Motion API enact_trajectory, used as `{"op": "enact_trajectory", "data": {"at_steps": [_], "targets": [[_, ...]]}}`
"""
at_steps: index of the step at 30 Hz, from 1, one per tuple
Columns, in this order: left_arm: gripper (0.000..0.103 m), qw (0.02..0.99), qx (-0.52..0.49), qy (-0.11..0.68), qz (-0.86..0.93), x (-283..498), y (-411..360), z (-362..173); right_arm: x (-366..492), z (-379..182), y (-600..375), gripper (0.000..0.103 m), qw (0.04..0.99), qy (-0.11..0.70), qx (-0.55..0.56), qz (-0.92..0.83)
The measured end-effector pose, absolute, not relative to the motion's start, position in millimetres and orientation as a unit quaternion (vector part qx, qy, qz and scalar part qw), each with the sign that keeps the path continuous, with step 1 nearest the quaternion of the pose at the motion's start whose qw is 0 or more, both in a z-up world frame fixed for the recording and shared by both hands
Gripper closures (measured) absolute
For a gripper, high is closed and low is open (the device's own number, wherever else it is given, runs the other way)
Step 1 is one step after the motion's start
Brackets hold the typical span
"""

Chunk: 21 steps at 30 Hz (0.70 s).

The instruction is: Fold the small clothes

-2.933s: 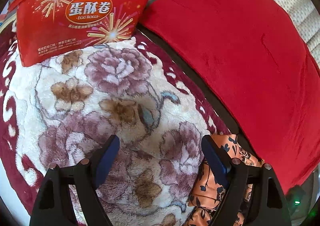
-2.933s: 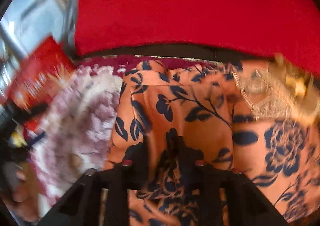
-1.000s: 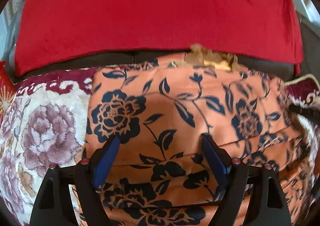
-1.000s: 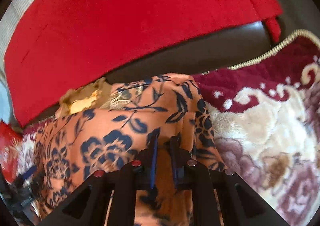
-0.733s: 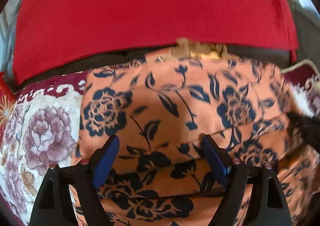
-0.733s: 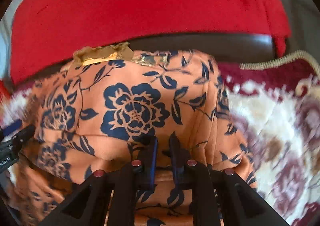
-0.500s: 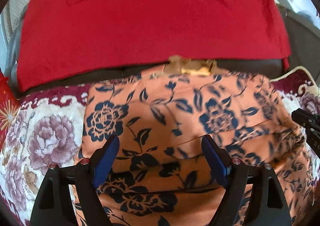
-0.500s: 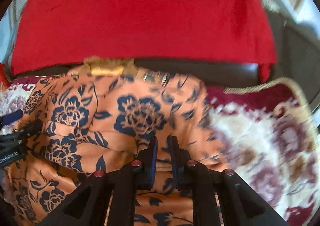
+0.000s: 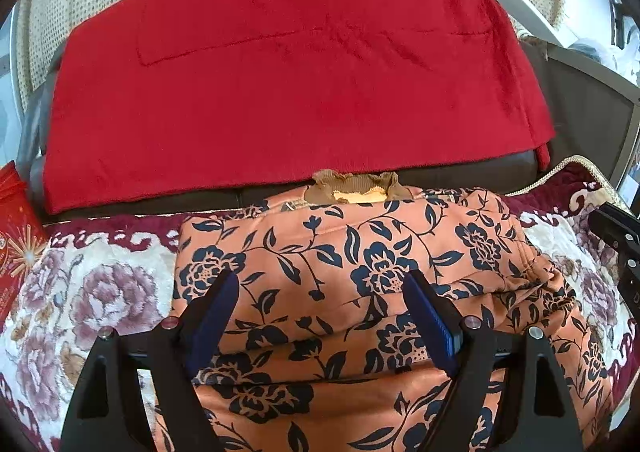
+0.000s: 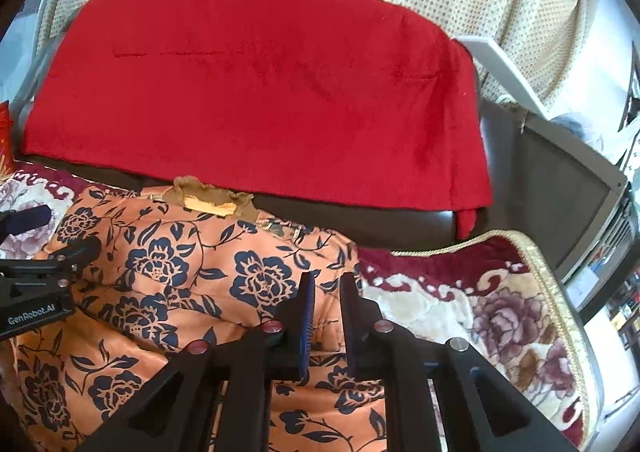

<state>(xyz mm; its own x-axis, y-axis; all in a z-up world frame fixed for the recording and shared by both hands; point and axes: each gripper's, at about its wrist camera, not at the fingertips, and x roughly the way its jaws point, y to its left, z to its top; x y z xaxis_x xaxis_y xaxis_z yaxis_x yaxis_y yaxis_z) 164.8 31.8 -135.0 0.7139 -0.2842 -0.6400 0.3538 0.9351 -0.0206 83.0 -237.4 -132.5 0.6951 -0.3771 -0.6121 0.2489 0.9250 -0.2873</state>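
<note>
1. Where my left gripper (image 9: 322,294) hangs over the garment (image 9: 360,264), I read its jaws spread wide, with nothing between them.
2. I see the garment, orange with navy flowers, lying folded in layers on the floral blanket (image 9: 92,292), its tan collar (image 9: 352,188) toward the sofa back.
3. I read my right gripper (image 10: 323,284) as nearly closed, jaws a narrow gap apart over the garment's right edge; I cannot tell whether cloth is pinched.
4. I note a red throw (image 9: 296,72) draped over the sofa back, and a red box (image 9: 14,228) at far left.
</note>
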Motion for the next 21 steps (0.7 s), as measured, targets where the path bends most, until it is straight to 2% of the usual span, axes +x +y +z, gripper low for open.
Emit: {"op": "enact_trajectory", "data": {"at_steps": [11,12,14,15,17,21], "targets": [[0.018,0.929,0.051,0.326,-0.166,154.9,41.7,-121.3,72.4,-121.6,-224.7,0.087,0.936,0.316,-0.077,-0.136],[0.018,0.930,0.052,0.325,-0.165,153.9,43.4,-120.0,71.0,-120.3,-222.1,0.079,0.937,0.313,-0.077,-0.133],[0.018,0.933,0.054,0.318,-0.159,151.0,49.5,-116.6,69.2,-117.4,-215.5,0.046,0.941,0.303,-0.082,-0.129],[0.018,0.934,0.056,0.316,-0.156,150.3,52.3,-115.4,66.9,-115.2,-211.9,0.019,0.945,0.292,-0.081,-0.124],[0.018,0.937,0.058,0.313,-0.146,149.0,60.2,-113.3,60.2,-108.9,-202.3,0.017,0.955,0.258,-0.086,-0.123],[0.018,0.940,0.056,0.311,-0.131,147.8,82.0,-111.1,60.7,-102.5,-177.9,0.017,0.956,0.251,-0.106,-0.109]]}}
